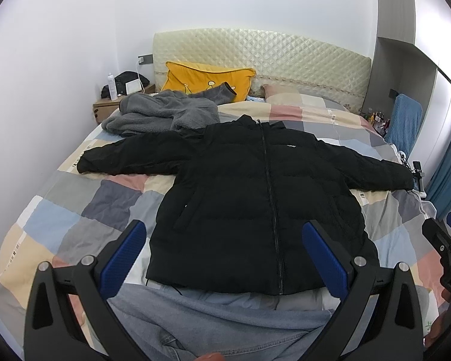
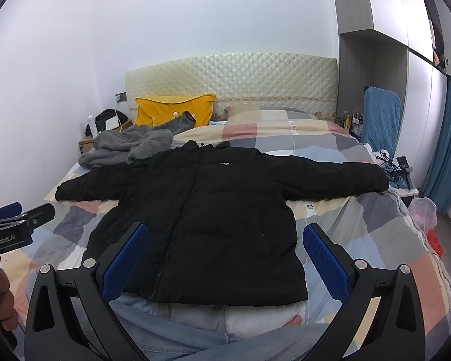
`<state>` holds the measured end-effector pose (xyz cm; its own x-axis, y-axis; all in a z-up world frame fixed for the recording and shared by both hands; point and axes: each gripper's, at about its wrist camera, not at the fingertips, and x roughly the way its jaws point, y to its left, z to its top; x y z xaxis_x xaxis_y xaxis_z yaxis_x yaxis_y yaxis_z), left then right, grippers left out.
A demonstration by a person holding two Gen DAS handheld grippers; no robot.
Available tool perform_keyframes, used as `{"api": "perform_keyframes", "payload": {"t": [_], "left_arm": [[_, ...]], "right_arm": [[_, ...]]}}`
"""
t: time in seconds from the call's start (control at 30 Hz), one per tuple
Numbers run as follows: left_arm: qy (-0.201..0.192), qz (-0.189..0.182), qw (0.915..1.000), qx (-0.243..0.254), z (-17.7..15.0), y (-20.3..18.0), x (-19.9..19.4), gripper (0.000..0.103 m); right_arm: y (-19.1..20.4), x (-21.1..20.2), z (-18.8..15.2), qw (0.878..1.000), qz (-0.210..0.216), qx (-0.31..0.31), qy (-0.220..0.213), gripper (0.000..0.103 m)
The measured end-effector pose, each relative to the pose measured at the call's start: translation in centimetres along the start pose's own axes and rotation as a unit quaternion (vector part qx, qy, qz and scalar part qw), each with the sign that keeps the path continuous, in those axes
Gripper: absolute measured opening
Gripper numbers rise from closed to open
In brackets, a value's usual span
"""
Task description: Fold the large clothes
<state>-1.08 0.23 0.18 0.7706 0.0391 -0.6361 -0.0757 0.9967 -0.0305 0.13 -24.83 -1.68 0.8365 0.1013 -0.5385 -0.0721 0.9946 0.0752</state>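
Left wrist view: we see the black puffer jacket [image 1: 255, 198] spread flat, zipped, sleeves out, mid-frame on the patchwork quilt [image 1: 84, 207]; our left gripper [image 1: 224, 258] and right gripper [image 2: 225, 260] gape wide, empty, so we judge no fold begun.

Jacket [image 1: 255, 198] chest logo unreadable; shelf bottles [image 2: 353, 120] too small.

Black jacket [image 1: 255, 198] flat on bed [image 1: 84, 210], L tool [image 1: 225, 258] wide.
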Motion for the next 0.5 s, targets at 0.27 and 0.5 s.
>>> {"api": "perform_keyframes", "payload": {"t": [0.27,0.5], "left_arm": [[0.004,0.003,1.0,0.002,0.11,-0.66,-0.17,0.103],[0.003,0.004,1.0,0.001,0.2,-0.34,-0.05,0.103]], "right_arm": [[0.14,-0.1,-0.04,1.0,0.0,0.0,0.0,0.103],[0.49,-0.3,0.03,1.0,0.002,-0.005,-0.004,0.103]]}}
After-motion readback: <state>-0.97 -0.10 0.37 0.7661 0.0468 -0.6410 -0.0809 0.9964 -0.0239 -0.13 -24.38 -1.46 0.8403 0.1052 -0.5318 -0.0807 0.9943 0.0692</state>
